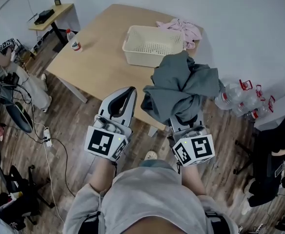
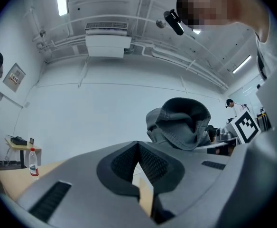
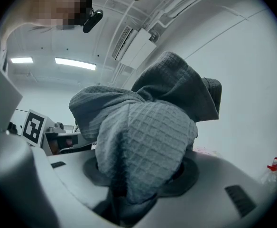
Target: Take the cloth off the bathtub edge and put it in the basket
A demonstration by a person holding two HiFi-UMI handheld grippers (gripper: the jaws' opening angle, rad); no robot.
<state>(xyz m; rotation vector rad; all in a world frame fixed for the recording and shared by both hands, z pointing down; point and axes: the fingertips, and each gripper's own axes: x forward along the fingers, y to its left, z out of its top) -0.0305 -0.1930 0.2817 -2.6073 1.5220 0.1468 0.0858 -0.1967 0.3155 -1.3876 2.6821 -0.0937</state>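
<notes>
A grey waffle-weave cloth [image 1: 181, 84] hangs bunched over the front right edge of the wooden table [image 1: 98, 62]. My right gripper [image 1: 184, 123] is shut on it, and the cloth hides the fingertips. In the right gripper view the cloth [image 3: 143, 132] fills the space between the jaws and rises above them. The cream perforated basket [image 1: 147, 57] stands on the table just beyond the cloth, with nothing in it that I can see. My left gripper [image 1: 130, 90] is beside the right one at the table edge, shut and holding nothing. The left gripper view shows the cloth [image 2: 183, 122] to its right.
A pink cloth [image 1: 184, 29] lies behind the basket. A water bottle [image 1: 74, 40] stands near the table's left edge. Several plastic bottles [image 1: 240, 99] lie on the floor at right, near a seated person [image 1: 279, 150]. A small desk [image 1: 52, 16] is at the back left.
</notes>
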